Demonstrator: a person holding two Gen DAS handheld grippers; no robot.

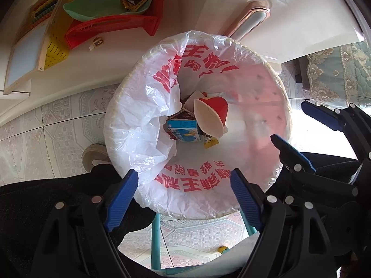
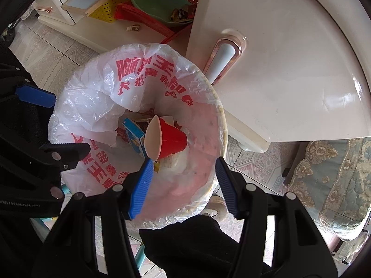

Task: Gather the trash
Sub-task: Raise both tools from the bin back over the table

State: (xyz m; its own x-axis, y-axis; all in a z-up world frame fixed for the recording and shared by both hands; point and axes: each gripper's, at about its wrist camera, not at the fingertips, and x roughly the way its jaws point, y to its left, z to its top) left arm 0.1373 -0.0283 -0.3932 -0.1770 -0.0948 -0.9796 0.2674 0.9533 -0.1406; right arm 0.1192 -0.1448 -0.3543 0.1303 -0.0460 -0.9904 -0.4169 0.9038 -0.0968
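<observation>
A round trash bin lined with a white plastic bag with red print (image 1: 148, 88) (image 2: 97, 88) stands on the tiled floor. Inside lie a squashed red paper cup (image 1: 212, 117) (image 2: 168, 140), a blue carton (image 1: 184, 133) (image 2: 133, 136) and other scraps. My left gripper (image 1: 185, 199) is open and empty above the bin's near rim. My right gripper (image 2: 185, 185) is open and empty above the bin, and it also shows at the right of the left wrist view (image 1: 294, 129).
A white cabinet with a rose-gold handle (image 1: 250, 20) (image 2: 222, 58) stands beside the bin. A red basket (image 1: 111, 25) holding a green dish of small items sits on a low white shelf. A patterned quilt (image 2: 336, 173) lies to the right. My shoe (image 1: 92, 155) is by the bin.
</observation>
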